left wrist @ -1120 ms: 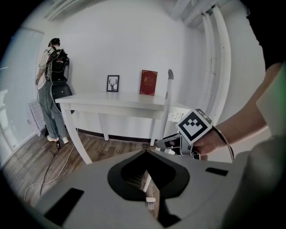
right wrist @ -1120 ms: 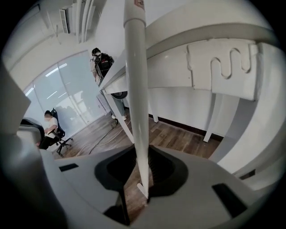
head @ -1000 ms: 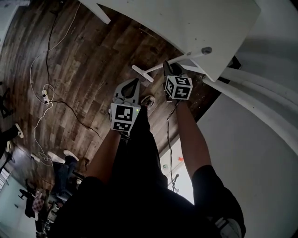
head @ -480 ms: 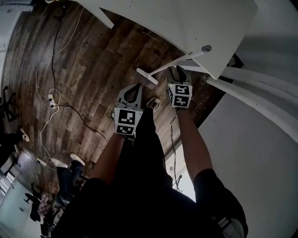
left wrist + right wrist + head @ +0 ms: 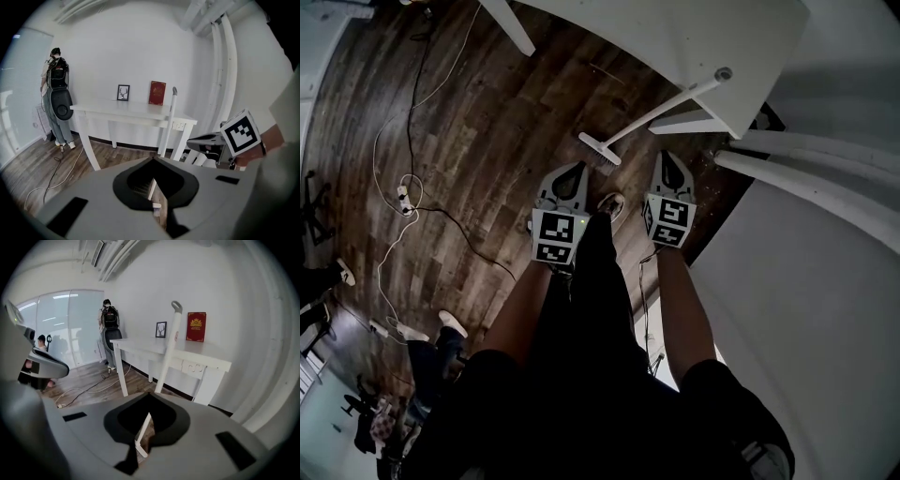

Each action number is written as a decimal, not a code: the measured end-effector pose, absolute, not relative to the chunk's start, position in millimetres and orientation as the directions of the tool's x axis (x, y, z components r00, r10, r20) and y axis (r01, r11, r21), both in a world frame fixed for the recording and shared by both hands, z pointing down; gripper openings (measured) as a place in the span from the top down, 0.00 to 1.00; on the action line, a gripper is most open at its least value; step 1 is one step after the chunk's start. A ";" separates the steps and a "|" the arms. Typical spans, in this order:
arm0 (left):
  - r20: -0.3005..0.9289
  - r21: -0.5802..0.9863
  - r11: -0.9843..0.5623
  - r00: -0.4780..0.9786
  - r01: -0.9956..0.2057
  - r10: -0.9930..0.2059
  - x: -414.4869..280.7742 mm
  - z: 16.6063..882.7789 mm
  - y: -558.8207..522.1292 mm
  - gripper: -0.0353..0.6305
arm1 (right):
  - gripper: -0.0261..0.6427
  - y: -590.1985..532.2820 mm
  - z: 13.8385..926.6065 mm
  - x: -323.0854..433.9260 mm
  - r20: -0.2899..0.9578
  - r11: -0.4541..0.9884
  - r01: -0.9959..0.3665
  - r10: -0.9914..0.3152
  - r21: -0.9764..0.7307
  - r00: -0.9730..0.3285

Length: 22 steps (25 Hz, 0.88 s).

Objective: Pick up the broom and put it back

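The white broom (image 5: pixel 661 111) stands with its head on the wood floor and the top of its handle against the edge of the white table (image 5: pixel 675 37). Neither gripper touches it. My right gripper (image 5: pixel 665 154) hangs below and to the right of the handle; its jaws have just been closing and are shut with nothing between them. My left gripper (image 5: pixel 573 166) is level with it, just short of the broom head, also shut and empty. Both gripper views look past closed jaws at the broom (image 5: pixel 169 122) (image 5: pixel 168 350) leaning on the table.
White cables (image 5: pixel 403 197) trail over the floor at the left. White pipes (image 5: pixel 806 169) run along the wall on the right. A small picture frame (image 5: pixel 123 92) and a red book (image 5: pixel 157 93) stand on the table. A person (image 5: pixel 56 103) stands at its far end.
My right gripper has drawn back from the broom handle, down in the head view. The broom stays leaning on the table edge. The left gripper has shifted only a little.
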State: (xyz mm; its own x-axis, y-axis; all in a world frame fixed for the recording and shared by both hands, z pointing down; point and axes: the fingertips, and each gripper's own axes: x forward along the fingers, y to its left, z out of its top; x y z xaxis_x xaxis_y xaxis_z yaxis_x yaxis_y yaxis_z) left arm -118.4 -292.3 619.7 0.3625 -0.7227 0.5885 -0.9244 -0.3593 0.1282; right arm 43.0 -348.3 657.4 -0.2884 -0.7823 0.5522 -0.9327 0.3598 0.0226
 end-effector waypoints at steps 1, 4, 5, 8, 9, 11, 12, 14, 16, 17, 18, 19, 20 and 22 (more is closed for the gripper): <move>0.581 0.130 -0.359 0.365 -0.924 -0.727 -120.3 616.4 -287.2 0.95 | 0.93 -340.3 648.7 37.4 0.541 0.363 -0.932 -0.788 0.021 -0.295; 0.560 0.133 -0.364 0.373 -0.922 -0.740 -127.4 604.4 -267.8 0.95 | 0.93 -313.0 620.1 14.6 0.514 0.394 -0.919 -0.795 0.035 -0.321; 0.555 0.133 -0.370 0.378 -0.920 -0.741 -130.0 600.2 -260.2 0.95 | 0.93 -303.6 609.5 6.2 0.504 0.407 -0.912 -0.798 0.046 -0.330; 0.541 0.133 -0.386 0.393 -0.913 -0.744 -137.2 587.2 -237.7 0.95 | 0.93 -277.6 578.2 -11.2 0.473 0.423 -0.902 -0.813 0.081 -0.339; 0.532 0.137 -0.387 0.398 -0.912 -0.748 -140.2 581.6 -230.0 0.95 | 0.93 -269.3 567.9 -14.9 0.462 0.419 -0.903 -0.821 0.090 -0.335; 0.509 0.150 -0.388 0.407 -0.909 -0.758 -149.2 566.5 -213.1 0.95 | 0.93 -250.9 546.1 -24.0 0.441 0.404 -0.909 -0.837 0.099 -0.324; 0.495 0.153 -0.391 0.413 -0.908 -0.765 -154.5 557.3 -204.4 0.95 | 0.93 -241.1 535.3 -29.8 0.430 0.399 -0.911 -0.844 0.102 -0.321; 0.464 0.143 -0.409 0.426 -0.901 -0.777 -161.8 538.6 -188.6 0.95 | 0.93 -222.5 516.1 -40.5 0.406 0.399 -0.910 -0.854 0.112 -0.324; 0.439 0.126 -0.437 0.445 -0.891 -0.780 -163.7 523.0 -175.1 0.95 | 0.93 -204.1 500.5 -46.6 0.387 0.400 -0.907 -0.863 0.128 -0.326; 0.430 0.120 -0.451 0.456 -0.884 -0.779 -163.7 516.3 -168.4 0.95 | 0.93 -194.3 492.6 -48.0 0.380 0.398 -0.908 -0.867 0.134 -0.323; 0.421 0.115 -0.465 0.468 -0.877 -0.777 -163.2 509.7 -161.5 0.95 | 0.93 -184.2 484.6 -48.0 0.375 0.391 -0.910 -0.871 0.135 -0.318; 0.411 0.112 -0.479 0.479 -0.871 -0.775 -162.0 503.3 -154.4 0.95 | 0.93 -174.0 476.7 -46.5 0.370 0.381 -0.915 -0.875 0.130 -0.312; 0.401 0.108 -0.492 0.491 -0.864 -0.774 -160.0 496.9 -147.3 0.95 | 0.93 -163.9 468.9 -43.7 0.364 0.370 -0.921 -0.880 0.121 -0.305; 0.382 0.096 -0.513 0.507 -0.853 -0.773 -154.9 484.5 -134.3 0.95 | 0.93 -145.5 455.4 -36.6 0.352 0.355 -0.928 -0.887 0.108 -0.299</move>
